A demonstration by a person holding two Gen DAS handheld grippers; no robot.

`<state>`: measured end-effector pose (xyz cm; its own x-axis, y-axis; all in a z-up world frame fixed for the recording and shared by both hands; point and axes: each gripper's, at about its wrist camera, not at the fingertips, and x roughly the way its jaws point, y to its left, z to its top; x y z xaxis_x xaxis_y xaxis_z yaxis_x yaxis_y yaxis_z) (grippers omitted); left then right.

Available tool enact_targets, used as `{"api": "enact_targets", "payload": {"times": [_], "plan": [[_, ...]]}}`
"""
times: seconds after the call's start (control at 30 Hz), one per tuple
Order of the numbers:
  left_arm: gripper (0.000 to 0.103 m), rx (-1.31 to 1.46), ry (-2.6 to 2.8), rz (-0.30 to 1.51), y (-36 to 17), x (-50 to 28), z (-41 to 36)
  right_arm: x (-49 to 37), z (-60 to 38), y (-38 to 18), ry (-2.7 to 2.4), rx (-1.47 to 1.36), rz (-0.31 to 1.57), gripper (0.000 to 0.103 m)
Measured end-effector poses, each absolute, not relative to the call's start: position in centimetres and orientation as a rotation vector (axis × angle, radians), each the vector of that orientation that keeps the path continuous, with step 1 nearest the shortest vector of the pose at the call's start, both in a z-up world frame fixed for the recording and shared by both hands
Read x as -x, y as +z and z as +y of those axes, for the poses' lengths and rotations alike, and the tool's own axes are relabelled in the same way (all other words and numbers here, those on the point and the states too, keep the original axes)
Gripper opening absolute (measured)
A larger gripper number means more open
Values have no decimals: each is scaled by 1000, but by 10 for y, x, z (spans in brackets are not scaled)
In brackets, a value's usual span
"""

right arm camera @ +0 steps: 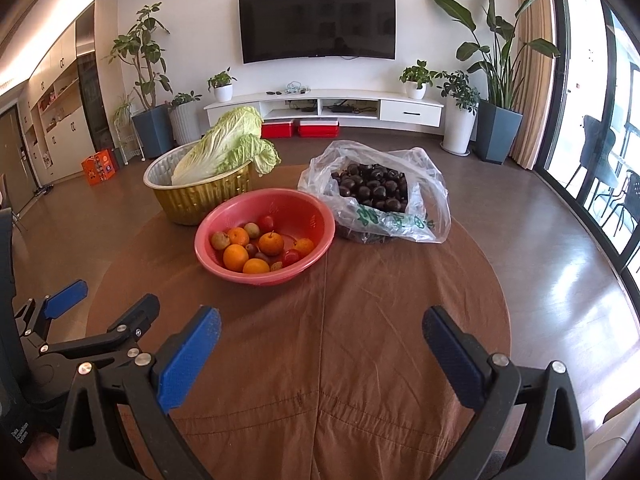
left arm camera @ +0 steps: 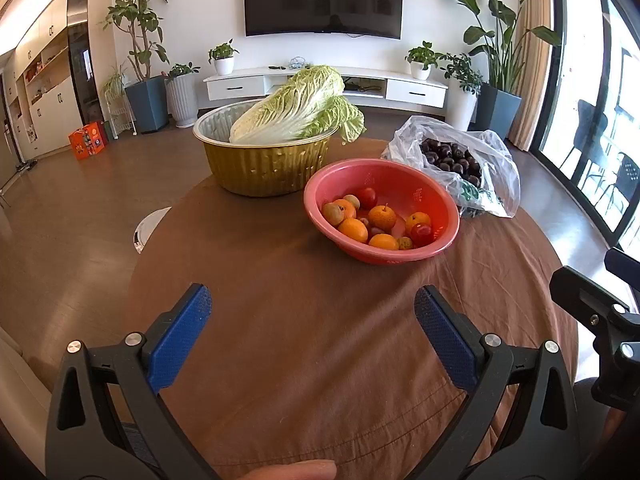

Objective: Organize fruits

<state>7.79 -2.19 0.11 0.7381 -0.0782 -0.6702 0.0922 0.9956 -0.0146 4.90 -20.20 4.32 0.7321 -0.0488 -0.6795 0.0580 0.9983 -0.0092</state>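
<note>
Both grippers, left gripper (left arm camera: 312, 304) and right gripper (right arm camera: 320, 326), gape near the red bowl (right arm camera: 320, 216).

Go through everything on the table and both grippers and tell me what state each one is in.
Left gripper: open, empty, above the cloth.
Right gripper: open, empty, above the cloth.
Red bowl: upright, holding oranges and small fruits.
Gold basin: upright, holding the cabbage.
Cabbage: whole, leaning over the basin rim.
Plastic bag: open, full of dark round fruits.
Tablecloth: spread, wrinkled.
</note>
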Motion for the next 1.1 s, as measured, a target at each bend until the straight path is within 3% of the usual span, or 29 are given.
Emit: {"api": "enact_targets", "payload": {"times": [1.1], "plan": [[103, -66, -75, 797, -21, -89, -31, -50, -204, 26, -63, -13, 791, 103]]}}
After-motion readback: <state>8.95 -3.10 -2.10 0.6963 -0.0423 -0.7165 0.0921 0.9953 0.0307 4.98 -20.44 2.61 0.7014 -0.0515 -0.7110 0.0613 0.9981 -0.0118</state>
